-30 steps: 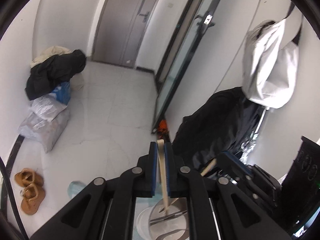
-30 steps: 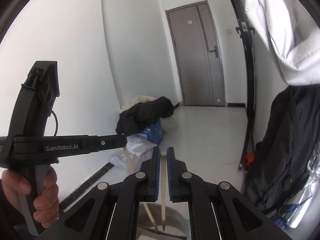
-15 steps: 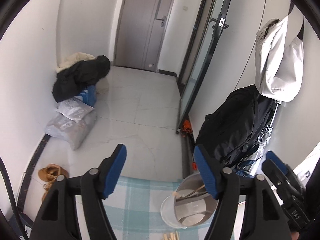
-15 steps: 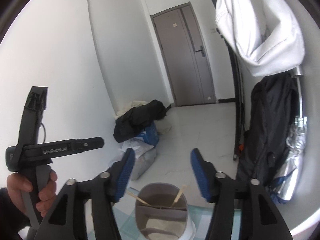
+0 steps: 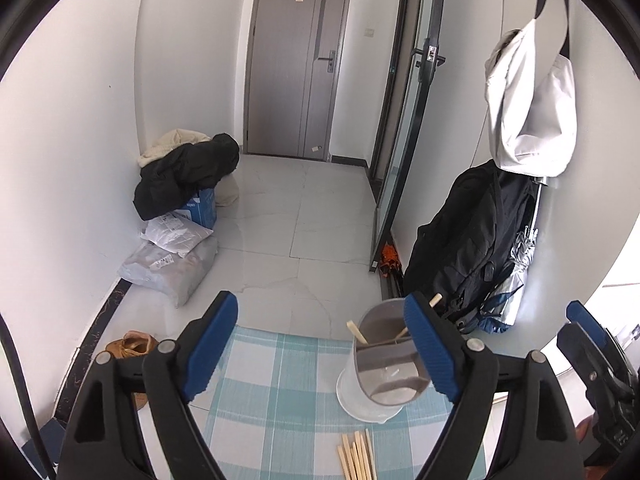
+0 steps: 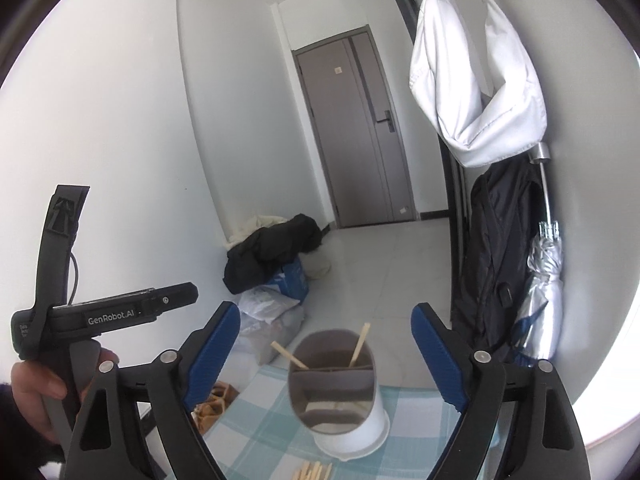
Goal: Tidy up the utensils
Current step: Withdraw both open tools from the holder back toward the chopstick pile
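Chopsticks lie cut off below the holder; both grippers, left gripper and right gripper, have just opened, empty.

The white plastic utensil holder with a matt grey insert holds pale wooden chopsticks; at its 6 o'clock, the woven blue-checked cloth.
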{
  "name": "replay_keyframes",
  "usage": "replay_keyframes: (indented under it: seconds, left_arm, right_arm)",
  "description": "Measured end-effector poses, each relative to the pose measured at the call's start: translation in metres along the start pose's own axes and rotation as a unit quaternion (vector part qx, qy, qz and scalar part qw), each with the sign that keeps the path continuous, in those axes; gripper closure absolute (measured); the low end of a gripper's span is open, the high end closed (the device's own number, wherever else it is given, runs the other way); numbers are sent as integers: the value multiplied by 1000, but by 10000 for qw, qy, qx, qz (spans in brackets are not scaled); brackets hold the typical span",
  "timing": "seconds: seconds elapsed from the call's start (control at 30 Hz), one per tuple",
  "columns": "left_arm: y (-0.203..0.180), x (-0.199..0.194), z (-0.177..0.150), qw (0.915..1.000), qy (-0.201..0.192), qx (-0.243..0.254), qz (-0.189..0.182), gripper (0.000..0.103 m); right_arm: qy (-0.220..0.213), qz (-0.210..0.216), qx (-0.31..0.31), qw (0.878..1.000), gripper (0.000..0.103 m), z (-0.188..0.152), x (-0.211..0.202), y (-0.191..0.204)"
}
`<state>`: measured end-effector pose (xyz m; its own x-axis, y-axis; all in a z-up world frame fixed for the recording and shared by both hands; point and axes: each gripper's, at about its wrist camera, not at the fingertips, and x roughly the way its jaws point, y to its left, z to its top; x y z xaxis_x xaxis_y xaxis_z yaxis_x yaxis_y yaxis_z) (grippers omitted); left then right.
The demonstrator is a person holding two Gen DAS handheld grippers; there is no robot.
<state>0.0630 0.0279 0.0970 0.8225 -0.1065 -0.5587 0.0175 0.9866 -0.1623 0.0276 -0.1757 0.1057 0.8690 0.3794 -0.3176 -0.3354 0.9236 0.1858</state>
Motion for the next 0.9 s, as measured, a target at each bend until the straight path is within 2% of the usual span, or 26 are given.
replay_keyframes:
  seconds: [0.3,0.53,0.9]
  left_arm:
    - [-2,-22,-30,9993,-288,171,143,11]
    - [4,-21,-57,9994,-270,172,153,6]
    - [20,-4,-106,9997,-54,75,224,6]
  right_arm:
    - [-4,-82,-25,10000,0,-39,-31,18]
    - [116,-158,16,9998,0,-71,-36,21]
    - [512,-480,-66,9975,0,-113,-25,22]
